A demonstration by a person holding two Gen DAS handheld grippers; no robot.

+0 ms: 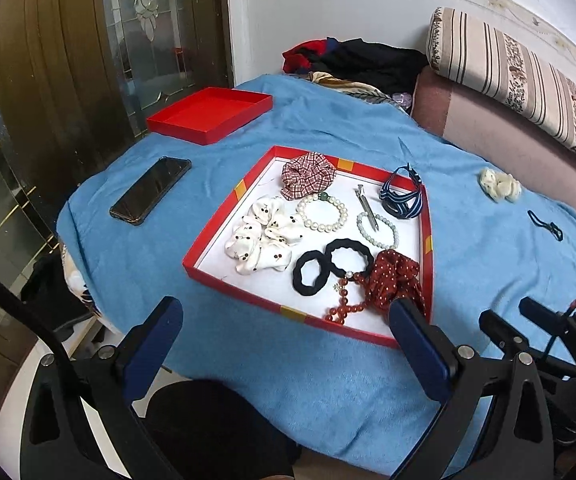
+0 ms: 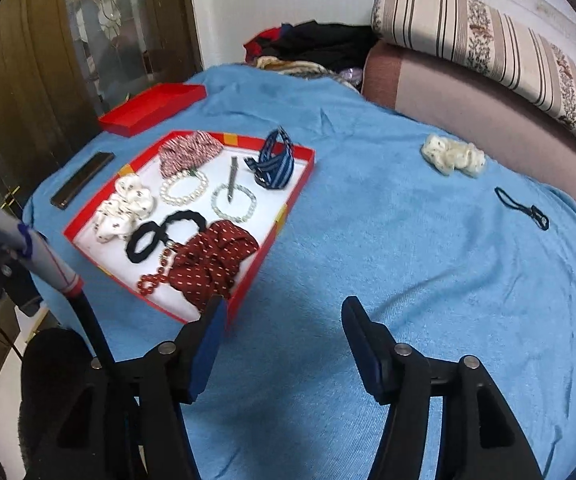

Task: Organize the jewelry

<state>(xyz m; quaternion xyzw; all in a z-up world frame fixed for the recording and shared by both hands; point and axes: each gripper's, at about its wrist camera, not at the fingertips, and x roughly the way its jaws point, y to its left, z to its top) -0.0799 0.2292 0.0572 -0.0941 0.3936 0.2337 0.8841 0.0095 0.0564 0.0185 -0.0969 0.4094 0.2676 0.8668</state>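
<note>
I hold both grippers, left gripper (image 1: 284,320) and right gripper (image 2: 284,320), spread and empty; box (image 1: 224,276) is nearly filled, while a scrunchie (image 2: 453,156) and hair tie (image 2: 522,208) await collection near the blanket's (image 2: 408,260) far right edge.

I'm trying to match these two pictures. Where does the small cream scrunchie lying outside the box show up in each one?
Left wrist view: cream scrunchie at right of centre, on the blue towel, right of the red-rimmed box.
Right wrist view: upper right, on the towel, far right of the box.
Shared landmark: the thin dark hair tie lies just nearer the camera, to its right.
</note>
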